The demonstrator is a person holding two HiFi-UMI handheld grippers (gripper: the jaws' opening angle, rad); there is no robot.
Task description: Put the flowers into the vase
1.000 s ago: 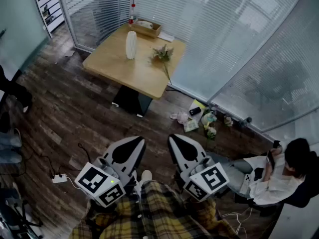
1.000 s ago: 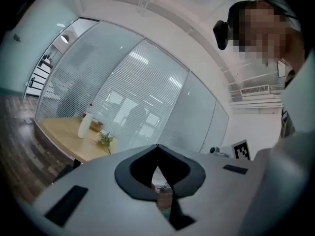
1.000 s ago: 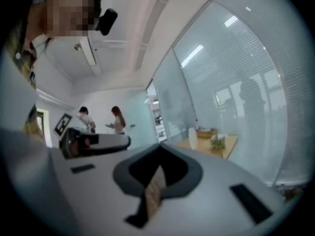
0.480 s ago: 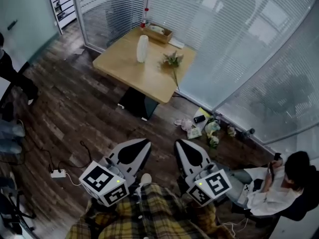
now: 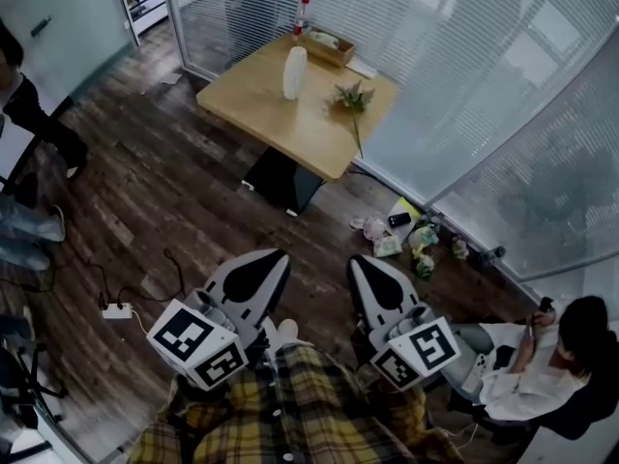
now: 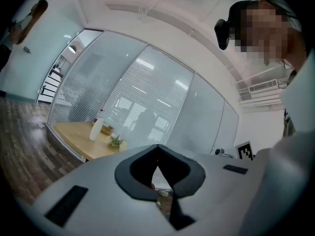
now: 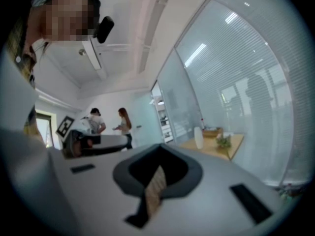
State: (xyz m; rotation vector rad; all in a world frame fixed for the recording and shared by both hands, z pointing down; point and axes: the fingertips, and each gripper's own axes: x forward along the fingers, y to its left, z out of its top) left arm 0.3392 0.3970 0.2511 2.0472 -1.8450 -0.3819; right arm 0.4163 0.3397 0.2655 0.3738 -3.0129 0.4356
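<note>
Two tongs held low over a dark wooden floor [image 5: 164, 201], just ahead of a plaid shirt [image 5: 290, 414].
- Left tongs [image 5: 274, 255]: tips together, nothing between them.
- Right tongs [image 5: 361, 261]: closed likewise, empty.
- One white power strip [image 5: 116, 309] on the floor, to the left.
- One seated person [image 5: 542, 356], lower right.
- Small clutter [image 5: 411, 240] on the floor by the glass wall.
- One wooden surface [image 5: 290, 129] in the far corner, well apart from both tongs. It carries:
  - one white vase [image 5: 295, 72], upright;
  - one bunch of flowers [image 5: 353, 98], lying near the vase but not touching it, stem running toward the near edge;
  - one wooden box [image 5: 329, 46] at the far edge.
</note>
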